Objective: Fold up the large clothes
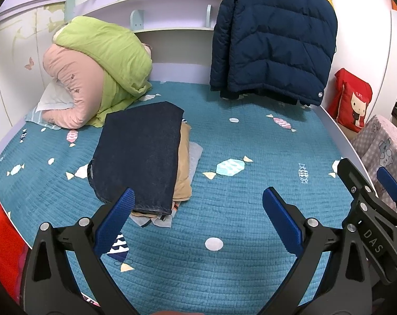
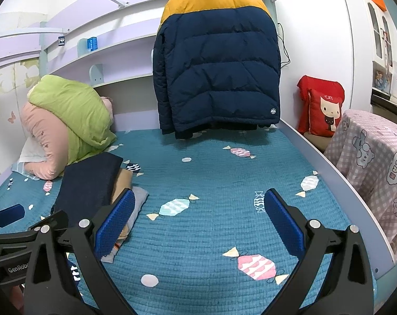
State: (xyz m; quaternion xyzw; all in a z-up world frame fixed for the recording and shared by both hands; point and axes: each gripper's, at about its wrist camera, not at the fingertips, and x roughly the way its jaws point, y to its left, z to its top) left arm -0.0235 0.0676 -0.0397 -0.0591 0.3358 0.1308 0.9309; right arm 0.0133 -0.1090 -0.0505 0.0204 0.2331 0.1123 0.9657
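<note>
nearest the lens, the left gripper [image 1: 198, 218] and right gripper [image 2: 198, 220] hover side by side over the teal quilt [image 1: 237, 236], jaws spread wide and gripping nothing, probably poised between garments. at 10 o'clock in the left wrist view lies the folded stack [image 1: 146, 157], dark denim on top of tan and pale layers, squared and set aside so the middle of the bed stays free as a folding surface. farther, at 12 to 1 o'clock, the puffer jacket [image 2: 219, 73], navy with a yellow yoke, hangs above the bed's far end, seemingly the next large item to fold. at 10 o'clock far, rolled bedding [image 1: 98, 73] is pushed against the wall. no containers are in view.
</note>
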